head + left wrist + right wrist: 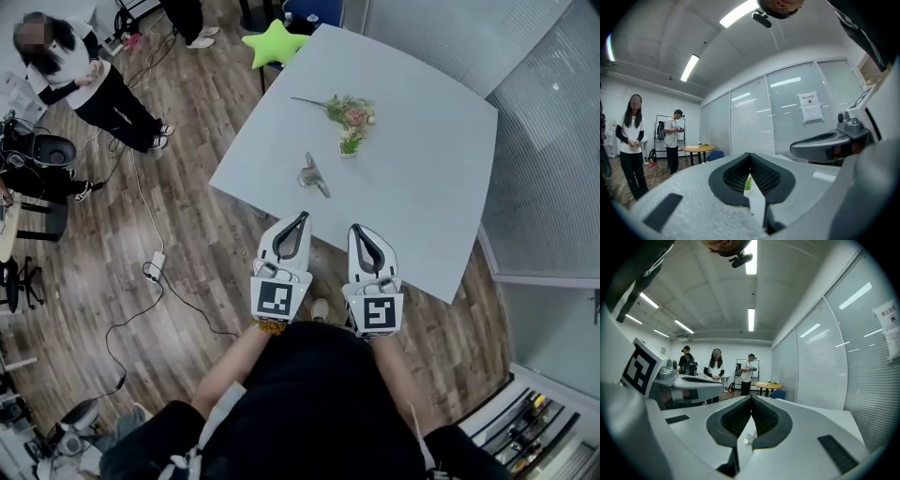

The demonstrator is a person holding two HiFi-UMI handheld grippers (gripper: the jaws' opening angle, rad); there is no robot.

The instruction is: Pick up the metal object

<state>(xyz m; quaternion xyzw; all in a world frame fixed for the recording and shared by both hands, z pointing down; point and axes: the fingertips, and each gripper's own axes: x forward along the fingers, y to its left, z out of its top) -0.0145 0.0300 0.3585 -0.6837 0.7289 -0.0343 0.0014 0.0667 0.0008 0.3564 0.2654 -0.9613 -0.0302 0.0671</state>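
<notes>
My left gripper (pixel 300 217) and right gripper (pixel 358 229) hung side by side over the near edge of the table (pixel 441 187), with the metal object (pixel 314 174) lying just beyond them, the plant (pixel 350 117) behind it, and a star cushion (pixel 272 42) at the far corner.

Head view: set high, facing steeply down on grey bench (pixel 422 141), with left tongs (pixel 302 217) and right tongs (pixel 357 229) at its near edge. Gripper views: low, close behind own jaws, facing level across bench top. Shared: bench top ahead, neighbouring tongs alongside.
</notes>
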